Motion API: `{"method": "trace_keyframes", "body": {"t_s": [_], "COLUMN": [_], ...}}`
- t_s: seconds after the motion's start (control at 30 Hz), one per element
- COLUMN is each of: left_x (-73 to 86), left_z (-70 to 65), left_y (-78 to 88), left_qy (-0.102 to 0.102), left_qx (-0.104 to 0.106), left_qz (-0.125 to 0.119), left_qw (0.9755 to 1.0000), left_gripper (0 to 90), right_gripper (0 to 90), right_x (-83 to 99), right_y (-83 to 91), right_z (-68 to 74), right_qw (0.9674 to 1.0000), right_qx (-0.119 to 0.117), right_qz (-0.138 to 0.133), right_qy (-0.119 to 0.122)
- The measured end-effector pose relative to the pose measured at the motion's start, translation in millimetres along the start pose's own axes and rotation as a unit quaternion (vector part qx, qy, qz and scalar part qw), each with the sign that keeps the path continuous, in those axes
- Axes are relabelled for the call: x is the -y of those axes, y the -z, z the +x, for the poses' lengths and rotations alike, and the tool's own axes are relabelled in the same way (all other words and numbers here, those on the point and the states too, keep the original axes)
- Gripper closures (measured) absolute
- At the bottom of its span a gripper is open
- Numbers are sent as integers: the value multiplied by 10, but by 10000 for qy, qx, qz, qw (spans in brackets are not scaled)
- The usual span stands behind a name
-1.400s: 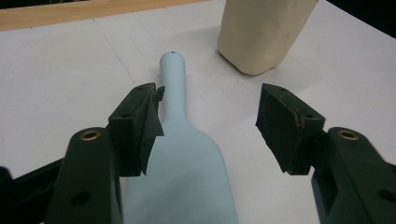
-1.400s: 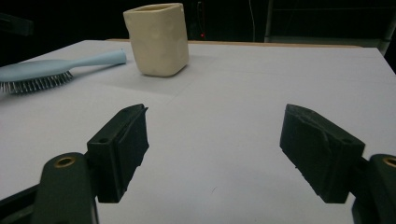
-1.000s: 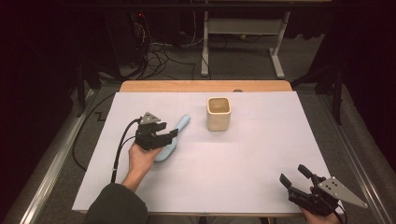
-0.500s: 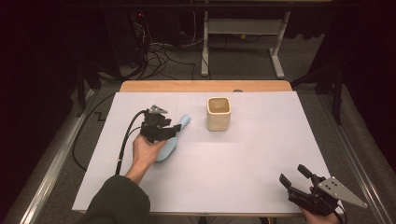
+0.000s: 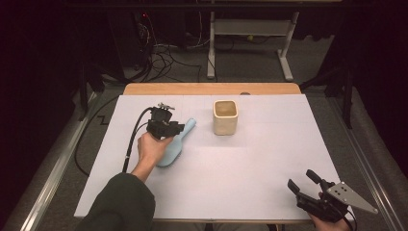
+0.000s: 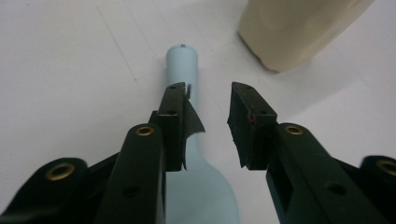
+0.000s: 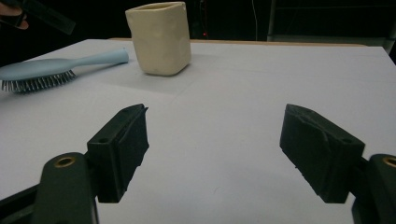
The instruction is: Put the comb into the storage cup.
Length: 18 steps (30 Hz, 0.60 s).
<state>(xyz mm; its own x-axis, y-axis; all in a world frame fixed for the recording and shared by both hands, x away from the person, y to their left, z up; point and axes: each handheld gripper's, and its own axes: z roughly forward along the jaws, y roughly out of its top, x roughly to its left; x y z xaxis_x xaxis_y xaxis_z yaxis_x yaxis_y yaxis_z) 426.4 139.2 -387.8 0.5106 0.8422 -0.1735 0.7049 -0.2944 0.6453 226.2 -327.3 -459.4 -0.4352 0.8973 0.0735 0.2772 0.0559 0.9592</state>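
Left claw (image 5: pixel 179 129) is over the light blue hairbrush (image 5: pixel 174 147), at the handle end, on the left half of the white worktop (image 5: pixel 250 168). Its jaws have just been closing, and the left claw view catches what the high view cannot: the brush handle (image 6: pixel 187 77) runs out between the 2 black jaws, hard against the left one, with a clear gap to the right one. No grip, then; the claw is released, narrowed around the handle.

Over to the right claw (image 5: pixel 304 182), down at the near right corner of the worktop, jaws spread wide with nothing between them. Its own view, low and level, gives the brush side-on: bristles (image 7: pixel 35 81) facing down onto the worktop, handle pointing toward the cream cup (image 7: pixel 159 37).

The cup stands upright just beyond the handle tip, near it but apart. From the high view you look straight into its square mouth (image 5: pixel 225 109): a brownish inside, nothing I can make out in it.
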Motion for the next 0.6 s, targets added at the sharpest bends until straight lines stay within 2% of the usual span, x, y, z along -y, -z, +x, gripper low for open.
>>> {"method": "trace_keyframes", "body": {"t_s": [0.1, 0.23, 0.27, 0.3, 0.33, 0.37, 0.43, 0.47, 0.5, 0.57, 0.6], "left_x": [-126, -222, -222, -261, -261, -289, -299, -318, -318, -344, -344], "left_z": [-13, -39, -39, -31, -31, -9, 5, 32, 32, 66, 66], "left_y": [-51, -147, -147, -213, -213, -282, -314, -371, -371, -448, -448], "left_qy": [-65, -58, -58, -24, -24, 47, 100, 173, 173, 261, 261], "left_qx": [-152, -240, -240, -271, -271, -315, -339, -395, -395, -459, -459], "left_qz": [298, 572, 572, 737, 737, 872, 935, 1051, 1051, 1257, 1257], "left_qw": [9994, 9981, 9981, 9969, 9969, 9957, 9950, 9935, 9935, 9907, 9907], "left_gripper": [717, 777, 793, 810, 823, 840, 862, 871, 878, 889, 891], "right_gripper": [240, 240, 240, 240, 240, 240, 240, 240, 240, 240, 240], "right_x": [1, 1, 1, 1, 1, 1, 2, 2, 2, 3, 3], "right_y": [4, 1, -2, -2, -2, -1, 0, -1, -1, -4, -4], "right_z": [2, -5, -6, -5, -5, -5, -6, -6, -6, -7, -7], "right_qw": [10000, 10000, 10000, 10000, 10000, 10000, 10000, 10000, 10000, 10000, 10000], "right_qx": [-6, -20, -27, -29, -29, -34, -38, -42, -42, -51, -51], "right_qz": [1, 1, 3, 7, 7, 4, 2, 1, 1, 11, 11], "right_qy": [-24, -10, -1, -3, -3, 0, -6, -7, -7, -13, -13]}}
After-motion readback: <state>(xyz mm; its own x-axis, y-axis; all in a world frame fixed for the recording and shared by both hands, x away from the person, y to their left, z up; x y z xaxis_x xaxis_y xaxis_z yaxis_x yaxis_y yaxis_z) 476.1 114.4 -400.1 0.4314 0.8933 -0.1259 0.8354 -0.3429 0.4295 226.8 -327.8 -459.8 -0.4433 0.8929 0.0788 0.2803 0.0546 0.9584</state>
